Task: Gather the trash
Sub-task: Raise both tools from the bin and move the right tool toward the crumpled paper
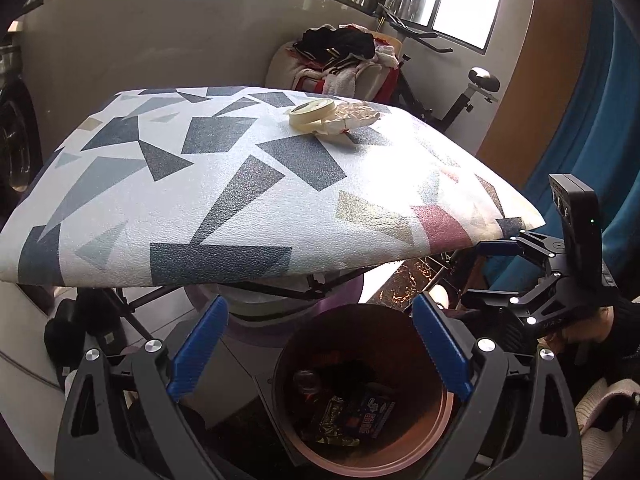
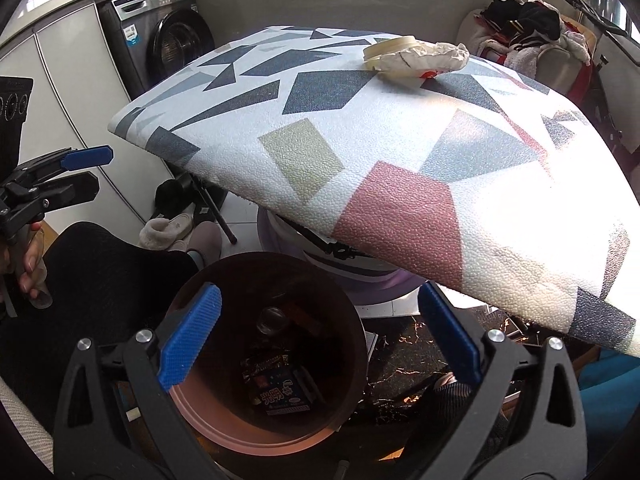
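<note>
A brown round trash bin [image 1: 436,420] stands on the floor below the table edge and holds wrappers [image 1: 370,414] and a small jar; it also shows in the right wrist view [image 2: 352,360]. On the far part of the patterned table [image 1: 200,200] lie a roll of cream tape [image 1: 312,114] and a crumpled white paper [image 1: 356,116], touching each other; the right wrist view shows the tape [image 2: 390,50] and the paper [image 2: 428,60] too. My left gripper [image 1: 316,350] is open and empty above the bin. My right gripper [image 2: 318,340] is open and empty above the bin.
A washing machine [image 2: 168,40] and white cabinets stand at the left. Slippers [image 2: 172,228] lie on the floor under the table. A chair piled with clothes [image 1: 344,60] and an exercise bike [image 1: 460,96] stand behind the table. A purple-rimmed tub [image 2: 360,276] sits under the table.
</note>
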The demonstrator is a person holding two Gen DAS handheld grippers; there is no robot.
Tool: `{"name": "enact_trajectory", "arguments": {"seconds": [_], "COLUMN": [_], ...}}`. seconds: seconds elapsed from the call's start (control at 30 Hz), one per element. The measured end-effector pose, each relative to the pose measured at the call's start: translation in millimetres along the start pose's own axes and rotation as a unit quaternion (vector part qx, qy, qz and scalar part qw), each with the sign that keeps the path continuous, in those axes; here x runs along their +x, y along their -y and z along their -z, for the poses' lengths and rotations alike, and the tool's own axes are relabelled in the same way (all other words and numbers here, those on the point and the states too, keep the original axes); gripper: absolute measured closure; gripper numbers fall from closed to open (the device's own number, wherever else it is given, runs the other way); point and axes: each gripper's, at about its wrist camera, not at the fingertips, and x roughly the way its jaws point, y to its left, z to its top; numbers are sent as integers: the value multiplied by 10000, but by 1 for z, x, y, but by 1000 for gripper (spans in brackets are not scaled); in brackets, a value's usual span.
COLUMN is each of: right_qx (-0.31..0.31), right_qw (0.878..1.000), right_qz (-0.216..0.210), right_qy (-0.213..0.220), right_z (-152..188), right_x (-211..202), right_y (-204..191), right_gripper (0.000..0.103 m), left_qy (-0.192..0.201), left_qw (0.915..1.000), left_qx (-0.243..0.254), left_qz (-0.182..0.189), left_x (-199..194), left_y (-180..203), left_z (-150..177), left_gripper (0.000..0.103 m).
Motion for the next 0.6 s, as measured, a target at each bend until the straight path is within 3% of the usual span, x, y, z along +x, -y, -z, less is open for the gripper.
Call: {"name": "enact_trajectory", "arguments": {"seconds": [0.47, 0.6], "right_qx": [187, 167], "right_qw": [9974, 9964], "right_qz": [551, 671], "right_qy": [420, 487], "right_z": [-46, -60], "right_x": [-17, -16], "right_y": [53, 64], "right_gripper": [6, 6], "left_qy": [407, 415], "left_qw": [9978, 9976], "left_qx": [-316, -457], "left_qz": [-428, -298], "left_x": [5, 8], "left_y": [-30, -39], "left_z": [-57, -75], "left_gripper": [6, 6]}}
